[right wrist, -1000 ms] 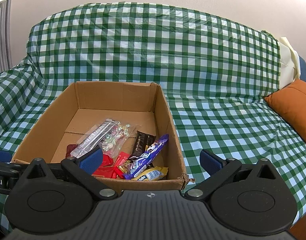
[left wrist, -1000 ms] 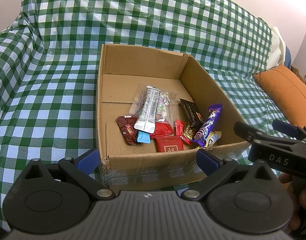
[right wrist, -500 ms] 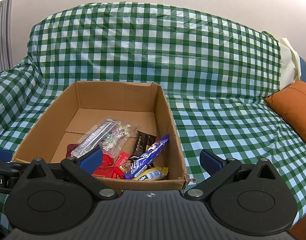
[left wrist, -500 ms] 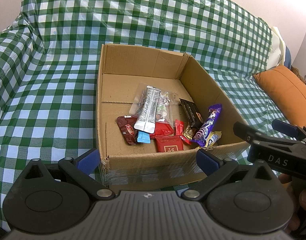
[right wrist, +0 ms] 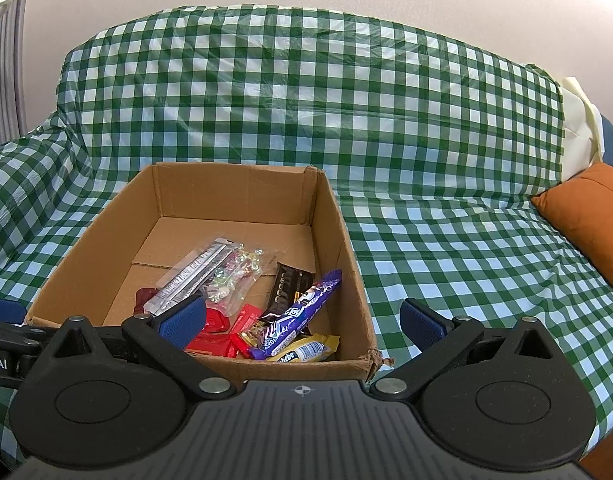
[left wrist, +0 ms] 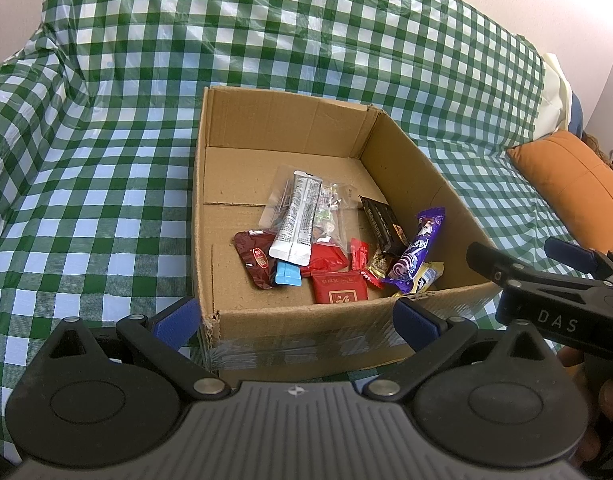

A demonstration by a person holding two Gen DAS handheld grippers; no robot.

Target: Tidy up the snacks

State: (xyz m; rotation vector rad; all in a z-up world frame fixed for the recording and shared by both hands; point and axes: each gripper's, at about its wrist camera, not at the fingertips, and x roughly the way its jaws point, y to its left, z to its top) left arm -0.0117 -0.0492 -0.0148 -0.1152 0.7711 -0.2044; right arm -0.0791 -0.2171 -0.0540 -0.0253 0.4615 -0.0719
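From the left gripper (left wrist: 296, 318), fingers wide apart and empty, snacks lie heaped in the cardboard box (left wrist: 290, 336) on a checked sofa cover (left wrist: 86, 208). From the right gripper (right wrist: 304, 322), equally open and empty, the purple bar (right wrist: 302, 314) looks light, crinkly and slippery: best pinched mid-length.

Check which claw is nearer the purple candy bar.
Right. The right claw hangs over the box's near right corner, just short of the purple candy bar. The left claw sits at the near wall's middle, farther left of it.
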